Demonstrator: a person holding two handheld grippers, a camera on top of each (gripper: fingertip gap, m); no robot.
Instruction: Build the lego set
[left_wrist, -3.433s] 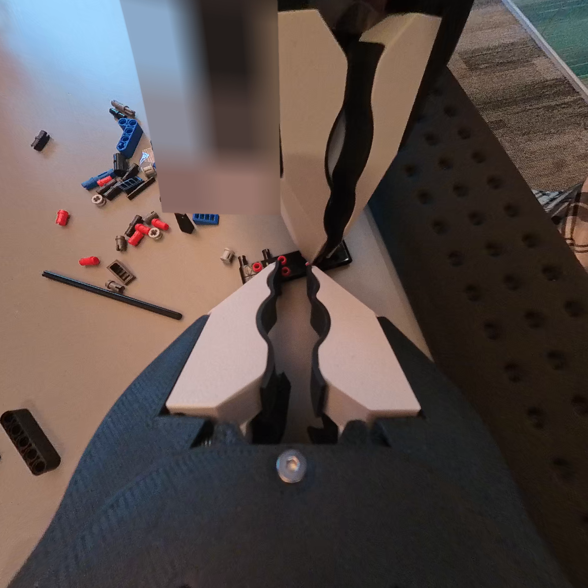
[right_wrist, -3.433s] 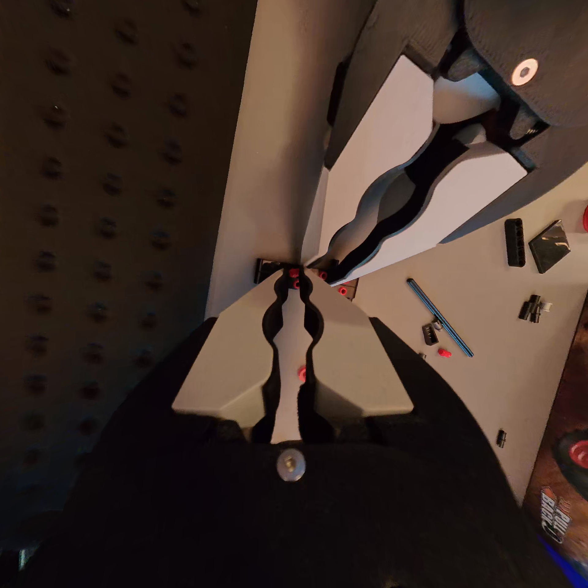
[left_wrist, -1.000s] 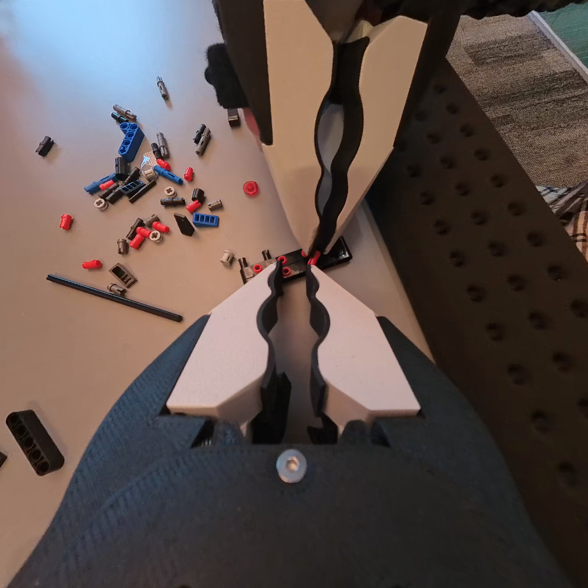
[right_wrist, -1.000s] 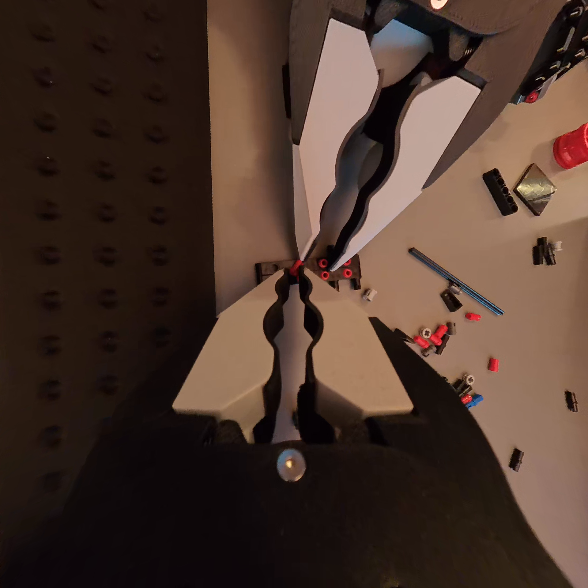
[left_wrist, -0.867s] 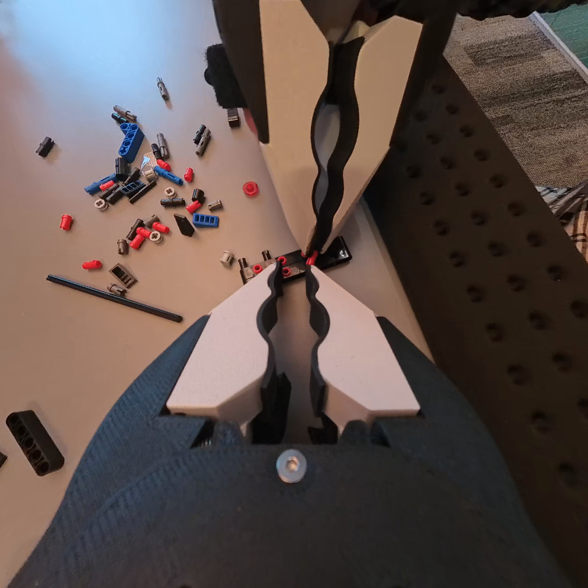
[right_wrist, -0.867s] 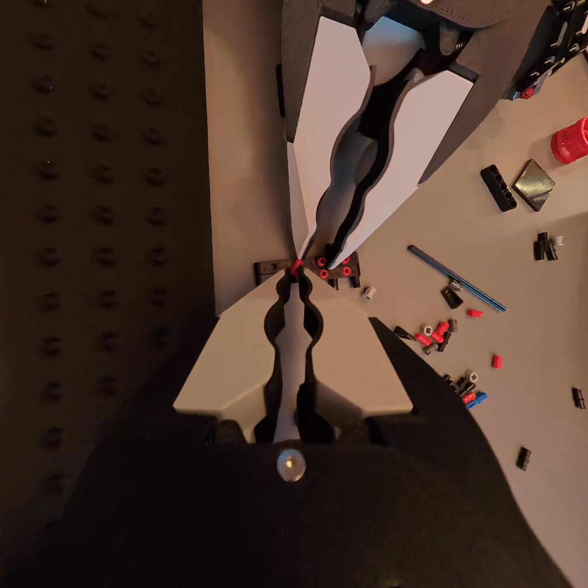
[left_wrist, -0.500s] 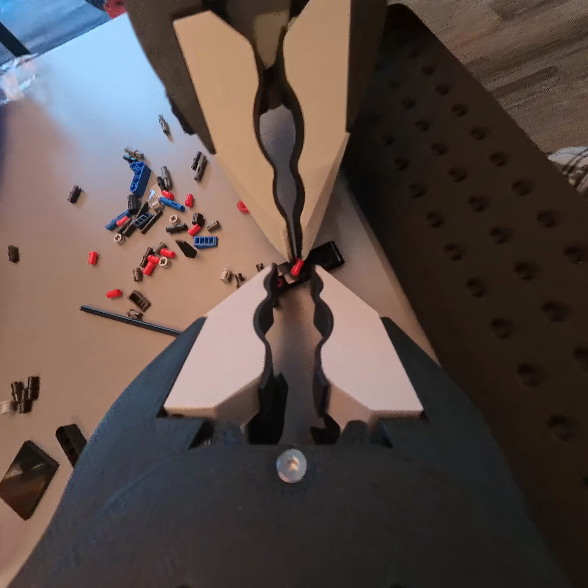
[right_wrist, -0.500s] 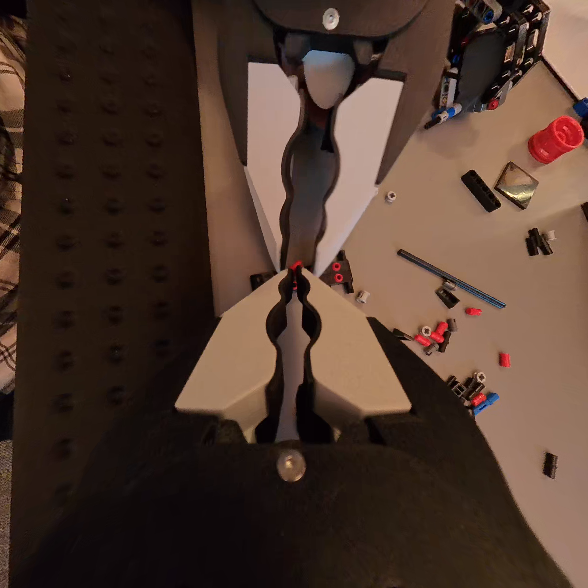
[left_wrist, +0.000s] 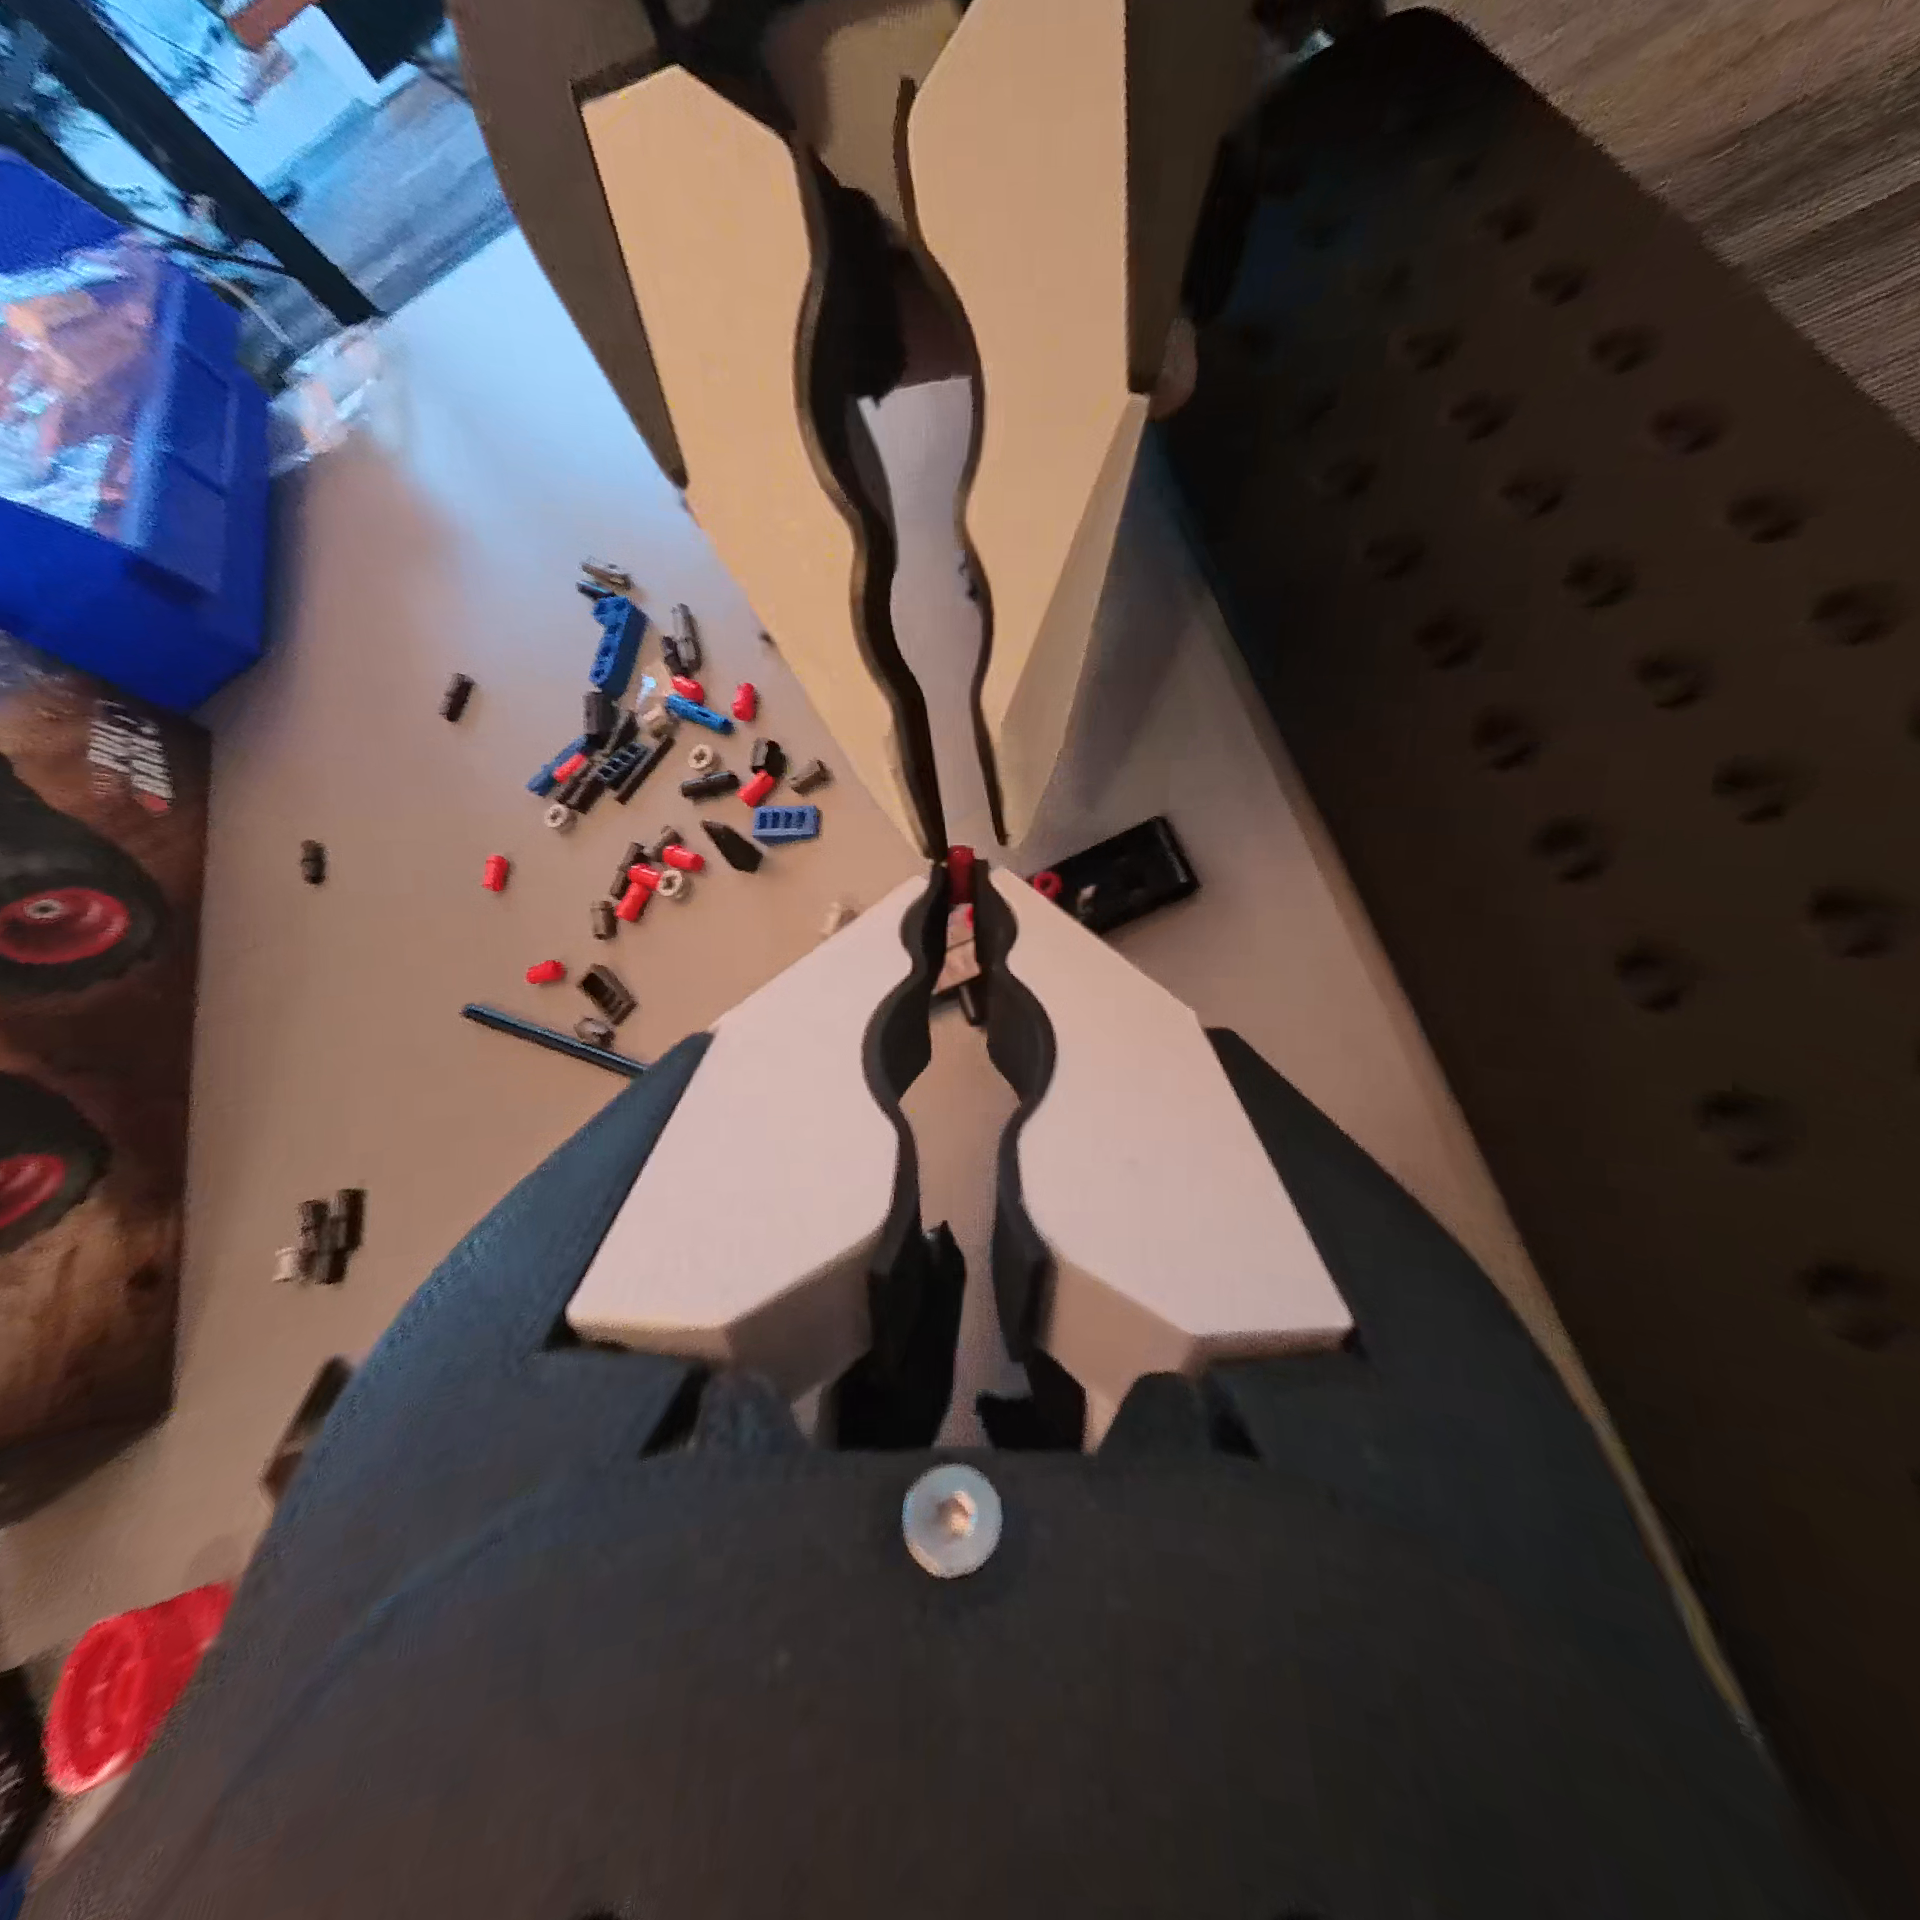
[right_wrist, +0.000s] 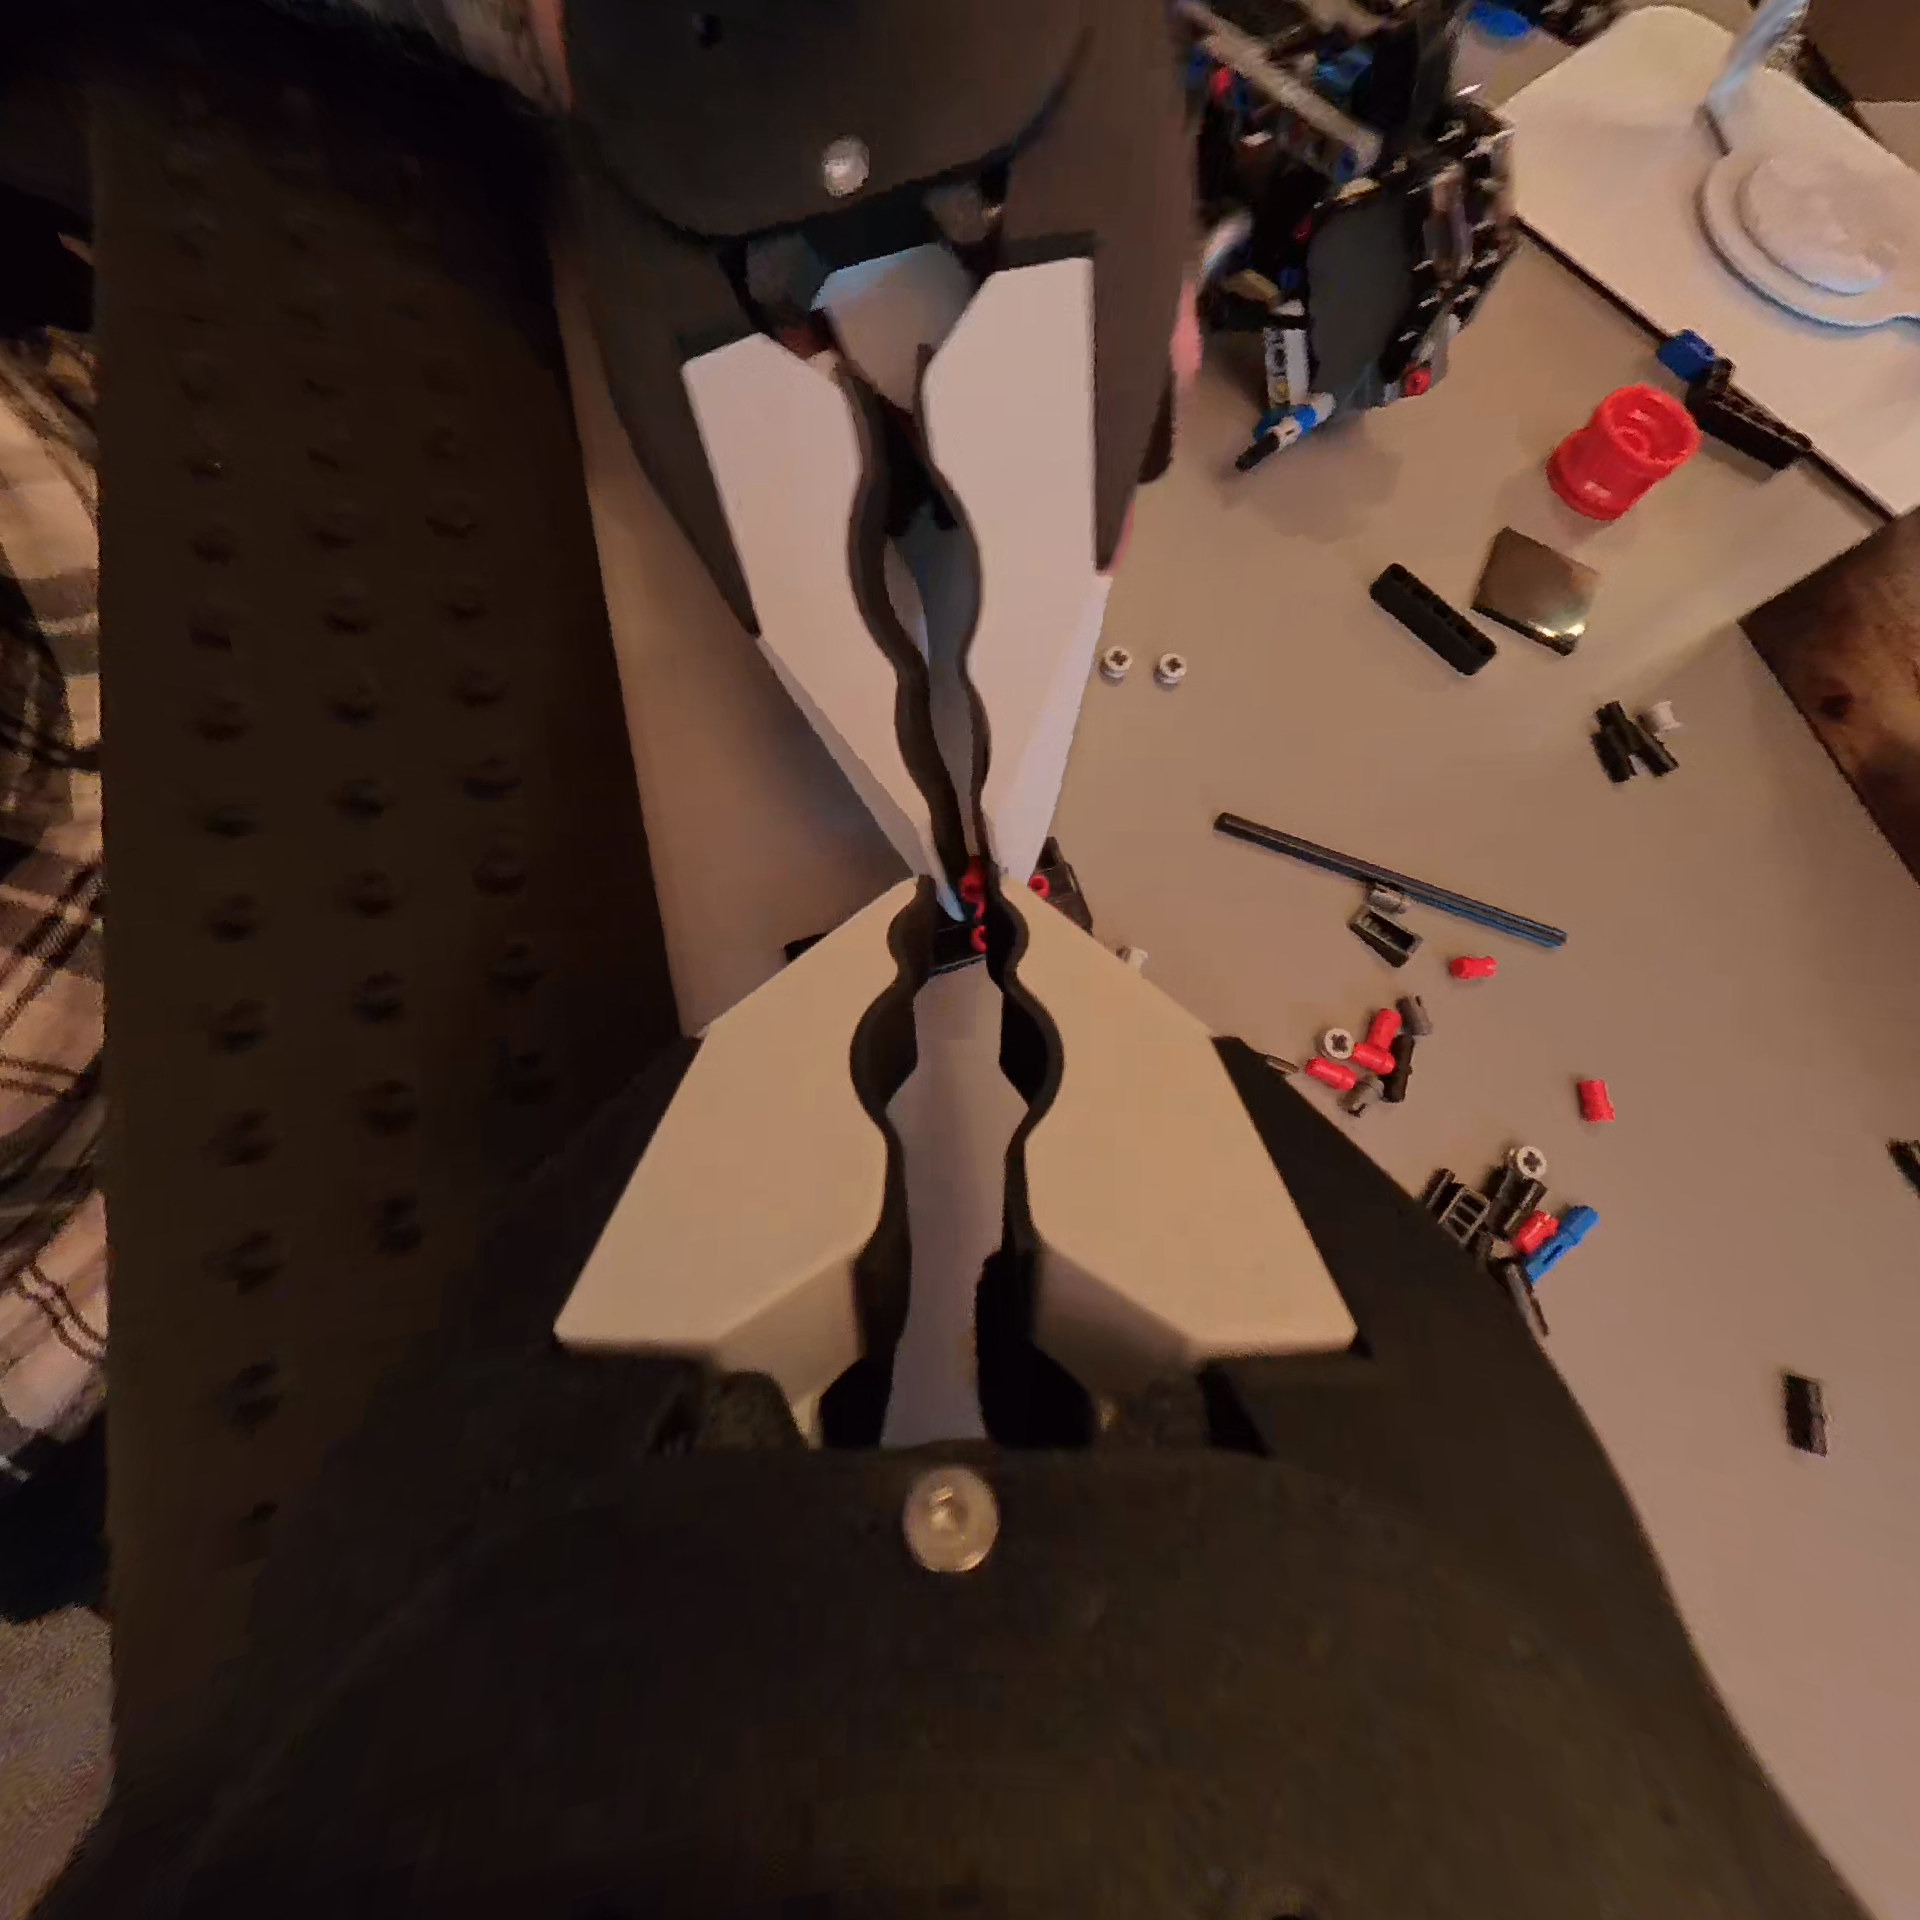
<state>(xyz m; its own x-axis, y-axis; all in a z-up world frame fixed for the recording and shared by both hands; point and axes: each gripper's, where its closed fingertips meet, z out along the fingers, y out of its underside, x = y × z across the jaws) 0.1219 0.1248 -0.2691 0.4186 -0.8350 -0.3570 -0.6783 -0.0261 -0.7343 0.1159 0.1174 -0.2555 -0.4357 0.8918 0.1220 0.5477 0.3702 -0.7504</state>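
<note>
A small black lego assembly (left_wrist: 961, 935) studded with red pins (left_wrist: 958, 871) sits between the two pairs of fingertips, raised off the table. The left gripper (left_wrist: 954, 902) is clenched on it, its jaws narrowed around the black piece. The right gripper (right_wrist: 961, 902) meets it tip to tip from the far side, jaws nearly closed around a red pin; whether it truly pinches the pin cannot be told.

Just right of the left jaws a black plate (left_wrist: 1127, 871) with a red pin lies on the table (left_wrist: 395, 1039). Farther left of those jaws lies a scatter of loose red, blue and black pieces (left_wrist: 665, 769) and a dark axle (left_wrist: 551, 1034). A perforated dark panel (left_wrist: 1558, 623) runs close along the right of the left jaws.

Right of the right jaws are a red wheel hub (right_wrist: 1621, 449), a black beam (right_wrist: 1432, 618) and a partly built model (right_wrist: 1361, 239).

Both grippers point at each other, in line, noses nearly touching.
</note>
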